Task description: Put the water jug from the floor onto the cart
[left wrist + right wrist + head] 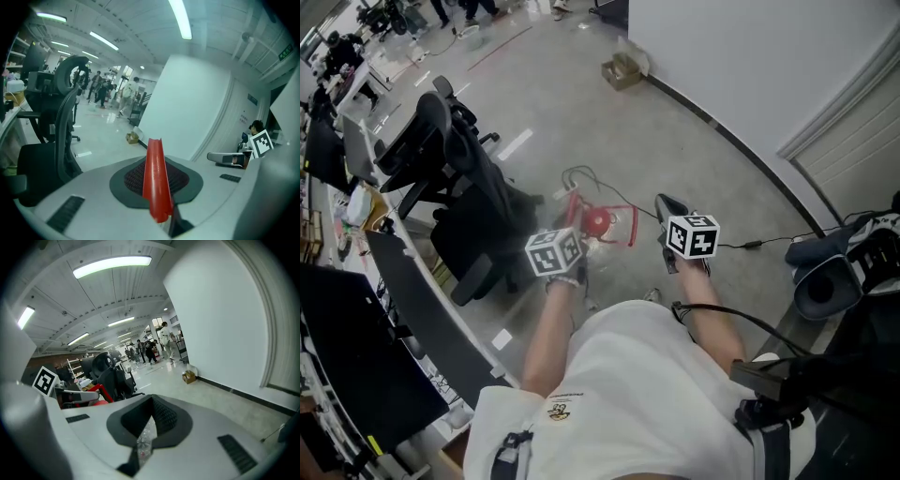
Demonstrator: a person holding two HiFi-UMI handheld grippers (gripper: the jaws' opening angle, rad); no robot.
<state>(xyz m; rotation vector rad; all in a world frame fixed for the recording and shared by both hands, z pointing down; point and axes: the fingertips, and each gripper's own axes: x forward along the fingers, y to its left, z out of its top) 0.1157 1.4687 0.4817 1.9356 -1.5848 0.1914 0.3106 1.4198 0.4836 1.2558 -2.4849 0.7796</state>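
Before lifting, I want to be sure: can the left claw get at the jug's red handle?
Looks like yes: the left claw is shut on the red handle, with nothing between them.

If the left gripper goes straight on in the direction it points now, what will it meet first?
The left gripper is shut on the jug's red handle, so that comes first. Beyond it, probably bare floor, short of the cardboard box; depth is unclear.
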